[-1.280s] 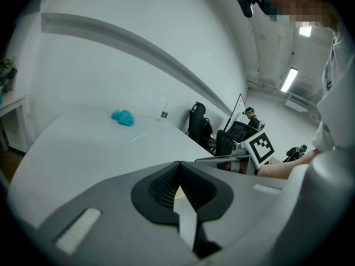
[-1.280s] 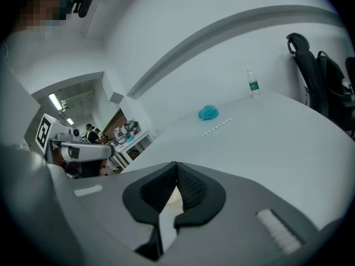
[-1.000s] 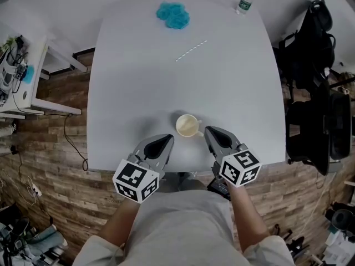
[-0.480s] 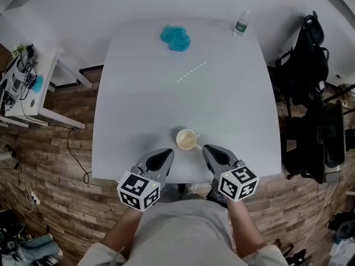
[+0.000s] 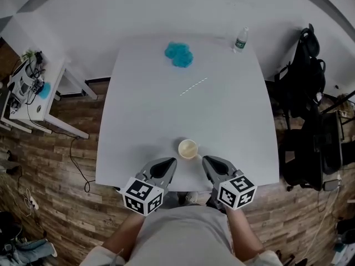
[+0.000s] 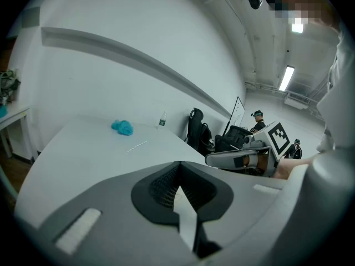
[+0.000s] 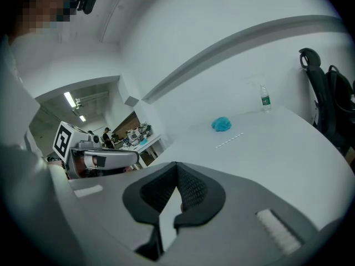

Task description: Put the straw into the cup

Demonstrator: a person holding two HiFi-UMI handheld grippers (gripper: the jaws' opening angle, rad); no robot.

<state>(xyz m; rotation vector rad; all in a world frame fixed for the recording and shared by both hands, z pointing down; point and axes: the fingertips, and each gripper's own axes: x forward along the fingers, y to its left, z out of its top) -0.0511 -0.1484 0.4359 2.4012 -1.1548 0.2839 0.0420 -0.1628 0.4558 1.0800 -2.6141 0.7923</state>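
My left gripper [image 5: 168, 162] is pinched together on nothing at the table's [image 5: 238, 121] near edge. The cup [image 5: 188, 148] stands just ahead, mouth up. The straw [image 5: 193, 86] lies flat far beyond it (well apart from the cup), its length running diagonally, near end left, far end right. My right gripper [image 5: 209, 160] is likewise closed and empty. To pick up the straw I'd open my jaws across that diagonal and pinch it mid-length.

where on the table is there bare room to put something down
The whole left side of the table is bare, from the blue clump down to the near edge. So is the right side, below the bottle, and the band between straw and cup. Tightest spot: the near edge, where the left gripper and right gripper flank the cup.
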